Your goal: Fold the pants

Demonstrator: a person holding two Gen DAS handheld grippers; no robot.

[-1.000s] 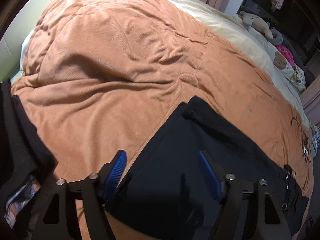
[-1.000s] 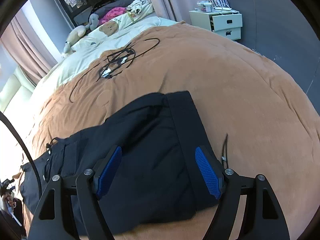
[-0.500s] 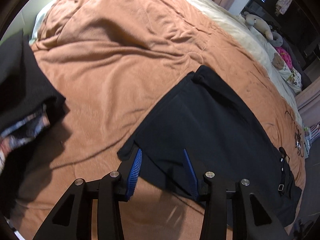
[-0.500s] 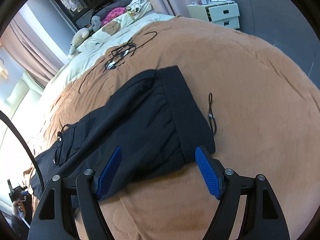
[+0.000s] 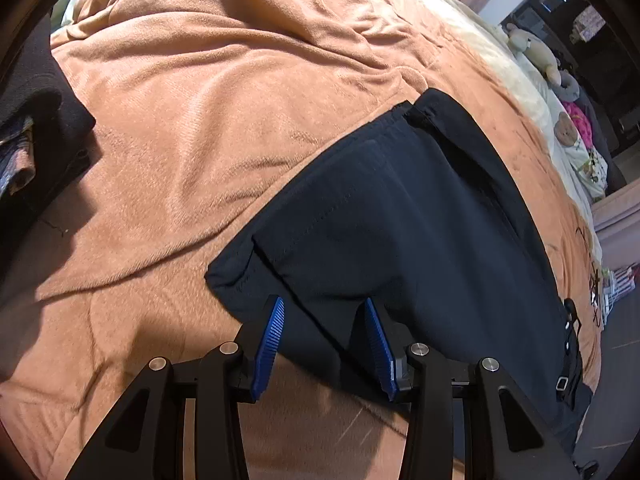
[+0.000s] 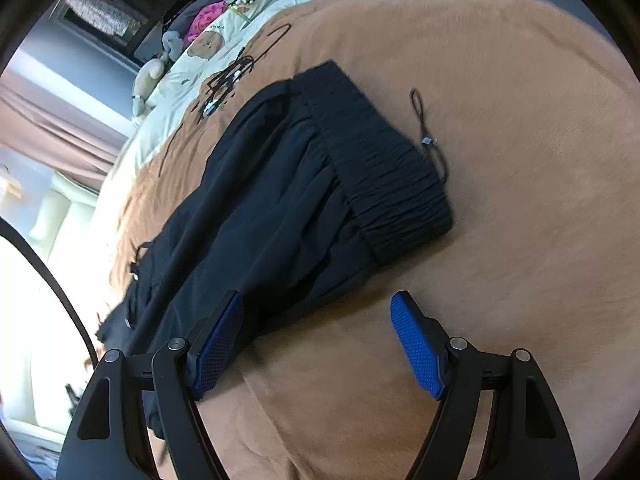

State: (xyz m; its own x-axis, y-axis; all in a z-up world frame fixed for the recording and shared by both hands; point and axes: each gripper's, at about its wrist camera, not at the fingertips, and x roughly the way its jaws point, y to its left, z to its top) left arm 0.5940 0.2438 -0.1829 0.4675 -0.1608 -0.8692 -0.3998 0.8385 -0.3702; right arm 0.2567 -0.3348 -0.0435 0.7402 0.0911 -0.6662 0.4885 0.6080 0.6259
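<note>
The dark navy pants (image 5: 420, 216) lie stretched along the orange-brown blanket (image 5: 208, 128) of the bed, hem end toward the left hand-held gripper (image 5: 324, 320) and ribbed elastic waistband (image 6: 384, 168) toward the right hand-held gripper (image 6: 320, 320). Over the last second the left hand-held gripper has dropped low and drawn its blue pads in from a wide stance to a narrow one; the near hem edge of the pants now sits between them, though the pads do not look fully closed on the cloth. The right hand-held gripper stays wide, and it has pulled back and swung aside, so that its left pad is over the pants' near edge and its right pad is over bare blanket just short of the waistband. A thin black drawcord (image 6: 426, 140) lies loose beside the waistband. It looks as if the hem is about to be pinched for a lengthwise fold, with the waistband end not yet secured.
</note>
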